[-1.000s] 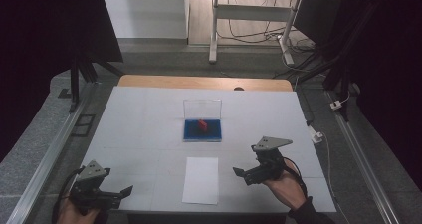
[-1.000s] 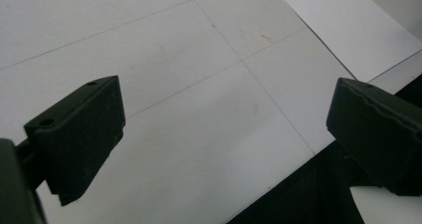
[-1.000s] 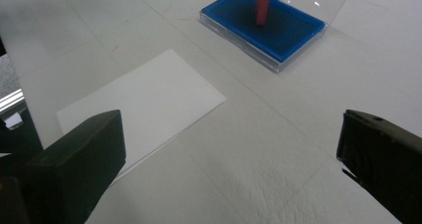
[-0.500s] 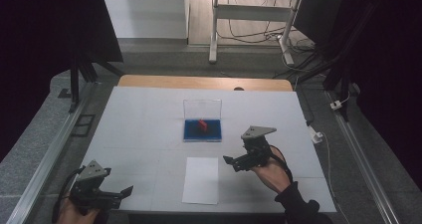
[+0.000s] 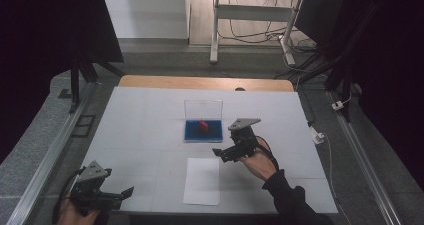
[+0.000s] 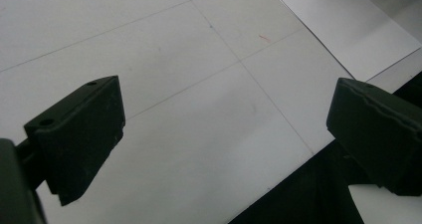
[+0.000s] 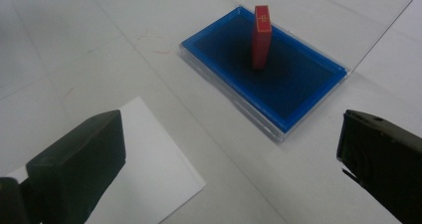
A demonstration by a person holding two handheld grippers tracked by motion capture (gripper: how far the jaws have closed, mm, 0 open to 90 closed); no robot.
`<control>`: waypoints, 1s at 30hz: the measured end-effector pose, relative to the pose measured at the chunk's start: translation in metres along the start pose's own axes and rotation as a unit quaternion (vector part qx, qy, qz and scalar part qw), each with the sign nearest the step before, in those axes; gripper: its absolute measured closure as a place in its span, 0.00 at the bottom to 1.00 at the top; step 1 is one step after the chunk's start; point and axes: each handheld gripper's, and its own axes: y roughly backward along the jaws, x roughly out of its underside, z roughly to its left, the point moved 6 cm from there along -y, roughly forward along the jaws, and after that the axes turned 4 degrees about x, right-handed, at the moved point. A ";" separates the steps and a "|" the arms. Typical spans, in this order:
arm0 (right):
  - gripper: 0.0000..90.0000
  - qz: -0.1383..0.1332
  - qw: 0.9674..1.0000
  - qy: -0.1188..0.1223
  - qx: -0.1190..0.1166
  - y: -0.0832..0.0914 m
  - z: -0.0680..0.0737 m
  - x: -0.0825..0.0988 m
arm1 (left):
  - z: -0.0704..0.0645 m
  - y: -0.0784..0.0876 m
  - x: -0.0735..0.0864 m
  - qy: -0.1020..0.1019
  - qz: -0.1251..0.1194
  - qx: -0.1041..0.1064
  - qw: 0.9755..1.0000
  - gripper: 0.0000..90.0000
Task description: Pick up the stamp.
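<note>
White flat surface [image 5: 150,130] carries a white paper sheet [image 5: 202,181] near the front edge, a clear plastic case with blue tray [image 5: 202,130] mid-surface, a small red block [image 5: 203,125] upright inside it. Right gripper [image 5: 223,153] just beside the case, jaws released; left gripper [image 5: 120,193] front-left, jaws released, empty.

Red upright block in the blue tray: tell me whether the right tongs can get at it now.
Probably yes. The right tongs are open just short of the blue tray, whose clear lid stands open behind; nothing lies between them and the red upright block.
</note>
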 end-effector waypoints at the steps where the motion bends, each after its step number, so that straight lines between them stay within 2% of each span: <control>1: 0.00 0.002 1.000 0.000 0.002 -0.003 -0.001 -0.001 | 0.000 0.000 0.000 0.000 0.000 0.000 1.000 0.03; 5: 0.00 0.007 1.000 0.001 0.007 -0.015 -0.003 -0.005 | 0.000 0.000 0.000 -0.001 0.000 0.000 1.000 0.03; 13: 0.00 0.012 1.000 -0.006 -0.001 -0.035 0.000 -0.015 | 0.000 0.000 0.000 -0.001 -0.001 0.001 1.000 0.03; 16: 0.00 0.018 1.000 0.004 0.005 -0.043 -0.002 -0.018 | 0.000 0.000 0.000 -0.001 -0.001 0.002 1.000 0.03; 23: 0.00 0.023 1.000 0.002 0.013 -0.055 -0.008 -0.023 | 0.000 0.000 0.000 -0.001 0.000 0.002 1.000 0.03; 28: 0.00 0.027 0.999 -0.004 0.018 -0.071 -0.013 -0.029 | 0.000 0.000 0.000 -0.002 0.001 0.002 1.000 0.03; 30: 0.00 0.027 0.999 0.001 0.023 -0.076 -0.013 -0.030 | 0.000 0.000 0.000 -0.001 0.001 0.002 1.000 0.03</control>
